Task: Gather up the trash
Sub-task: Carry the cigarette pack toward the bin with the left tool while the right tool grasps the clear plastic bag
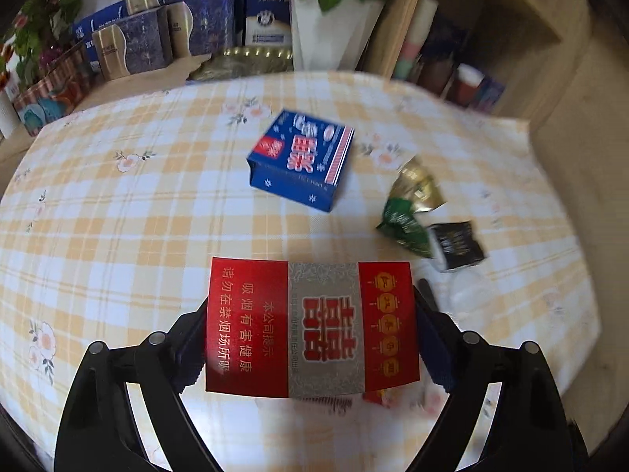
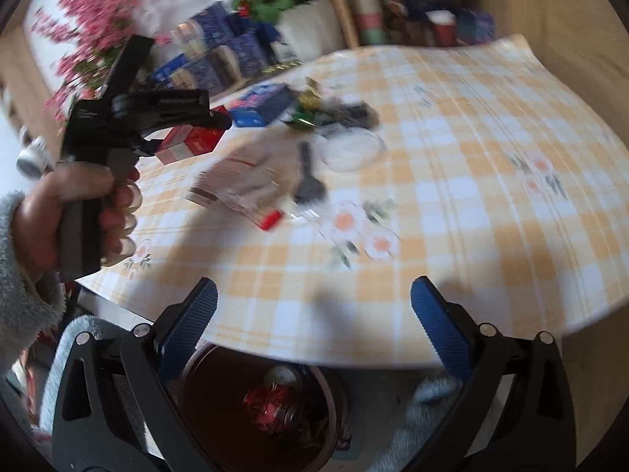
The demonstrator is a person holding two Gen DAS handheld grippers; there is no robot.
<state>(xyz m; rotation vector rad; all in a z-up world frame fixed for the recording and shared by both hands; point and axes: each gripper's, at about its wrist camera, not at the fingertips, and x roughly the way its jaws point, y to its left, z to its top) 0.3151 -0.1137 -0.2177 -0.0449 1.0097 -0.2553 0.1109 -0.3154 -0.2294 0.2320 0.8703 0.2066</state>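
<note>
My left gripper (image 1: 310, 326) is shut on a red and silver cigarette pack (image 1: 310, 326) and holds it above the checked tablecloth (image 1: 118, 216). The right wrist view shows that gripper (image 2: 208, 126) from the side, with the red pack (image 2: 188, 143) in it. A blue carton (image 1: 300, 159), a green and gold wrapper (image 1: 409, 204) and a black packet (image 1: 458, 246) lie further on. My right gripper (image 2: 314, 322) is open and empty at the table's near edge, above a dark red bin (image 2: 263, 405) with red trash inside.
A white and red wrapper (image 2: 240, 187), a black object (image 2: 308, 177) and a clear round lid (image 2: 354, 147) lie on the table. Blue boxes (image 1: 157, 35), a white plant pot (image 1: 334, 31) and a wooden shelf (image 1: 491, 39) stand behind it.
</note>
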